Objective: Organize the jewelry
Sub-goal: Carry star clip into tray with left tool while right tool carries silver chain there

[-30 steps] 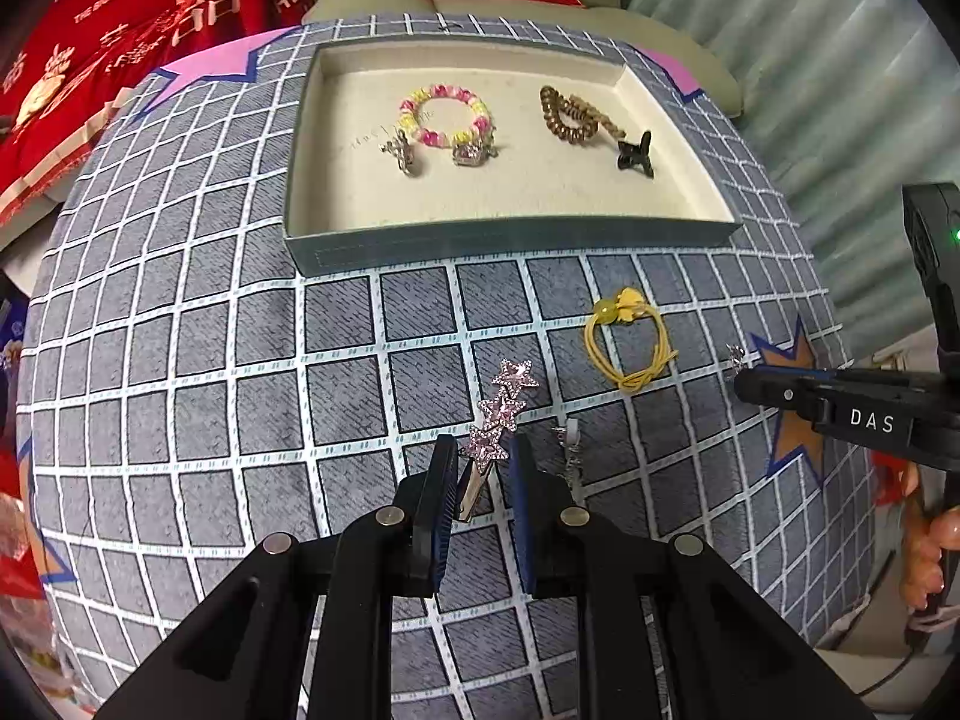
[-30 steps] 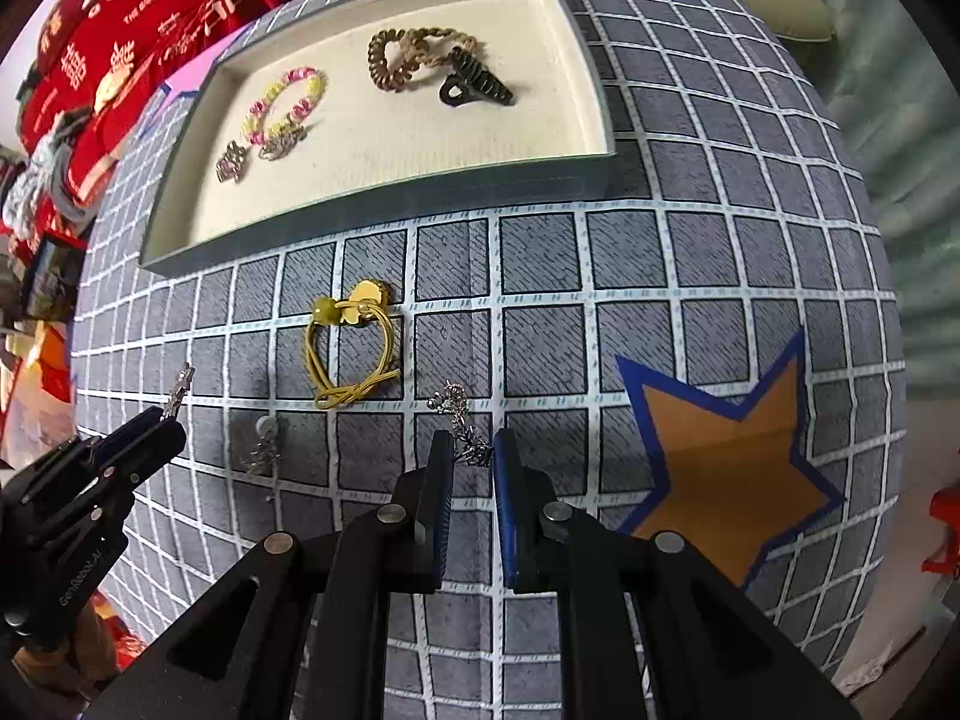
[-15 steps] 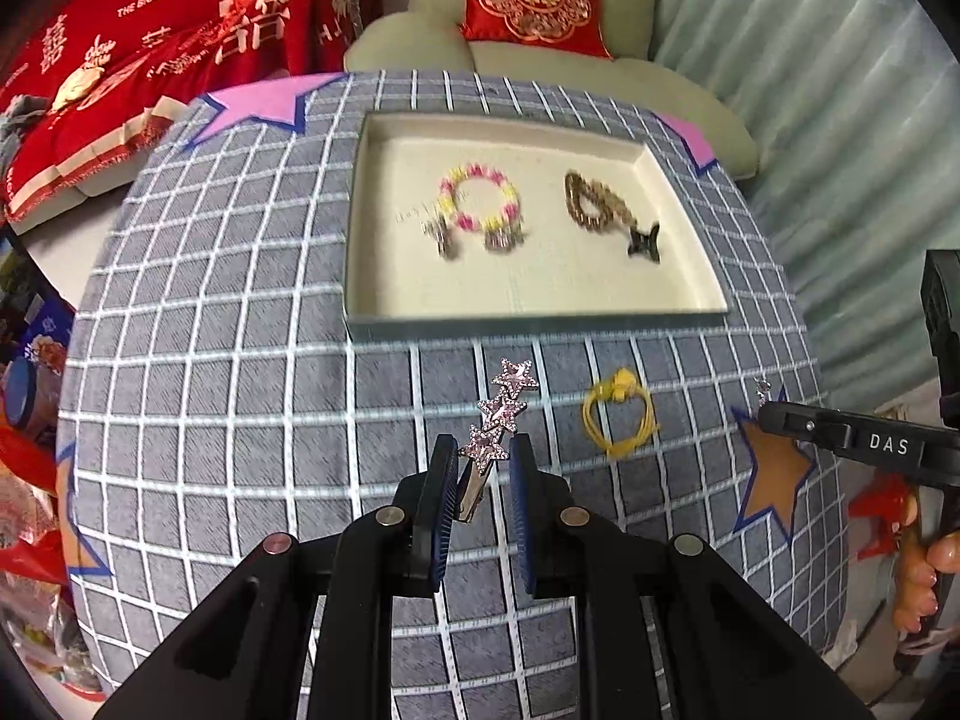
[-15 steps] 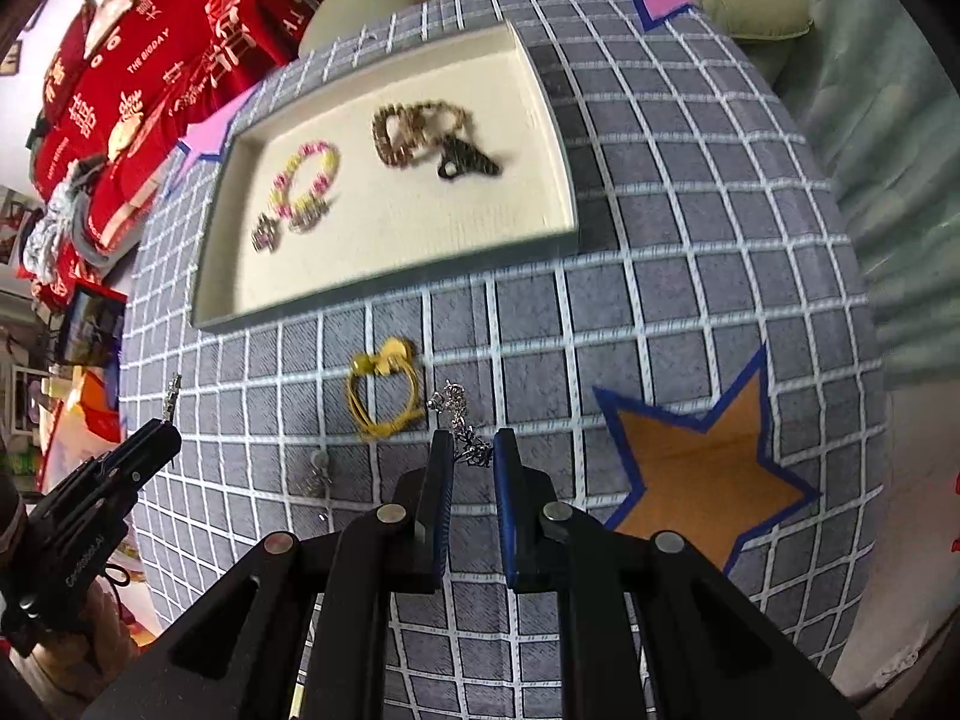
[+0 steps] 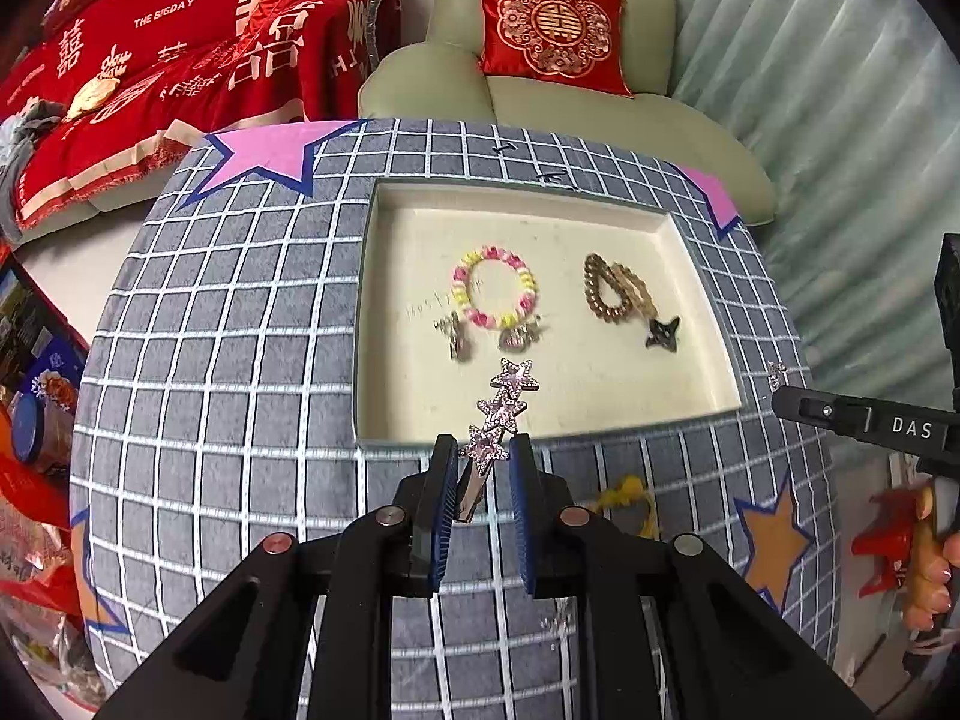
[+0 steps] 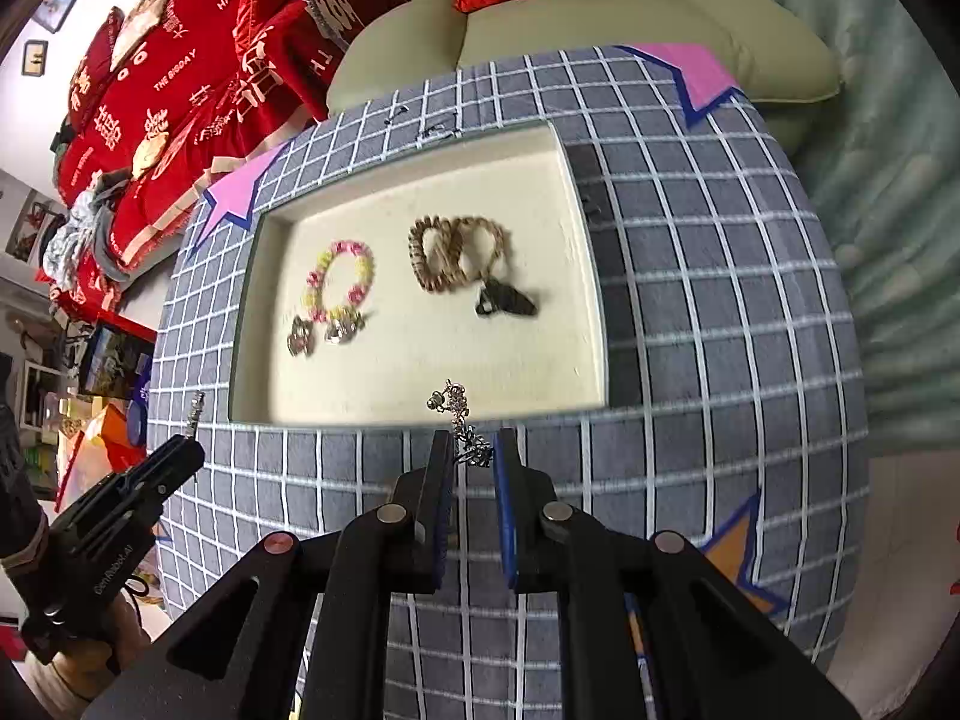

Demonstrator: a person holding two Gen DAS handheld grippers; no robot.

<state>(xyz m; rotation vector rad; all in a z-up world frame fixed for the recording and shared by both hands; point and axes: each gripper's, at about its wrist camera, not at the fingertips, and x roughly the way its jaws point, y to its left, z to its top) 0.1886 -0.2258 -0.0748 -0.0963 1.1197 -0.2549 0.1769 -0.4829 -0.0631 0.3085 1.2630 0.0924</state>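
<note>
My left gripper (image 5: 479, 456) is shut on a pink star hair clip (image 5: 503, 405), held up in the air over the near edge of the cream tray (image 5: 384, 276). My right gripper (image 6: 471, 450) is shut on a small silver dangling earring (image 6: 459, 420), also lifted, by the tray's (image 6: 600, 324) near rim. Inside the tray lie a pink-and-yellow bead bracelet (image 5: 495, 288), two silver pieces (image 5: 456, 336), a brown bead bracelet (image 5: 615, 294) and a black claw clip (image 5: 663, 333). A yellow hair tie (image 5: 627, 495) rests on the checked cloth, partly hidden behind my left fingers.
The grey checked cloth (image 5: 240, 360) covers a round table with star patches. A green armchair with a red cushion (image 5: 552, 30) and red bedding (image 5: 150, 60) stand beyond. A small silver piece (image 5: 555, 618) lies near my left fingers. A hand (image 5: 927, 564) holds the right gripper.
Both grippers have risen from the cloth and moved toward the tray, carrying the star clip and the earring. The table now looks farther below.
</note>
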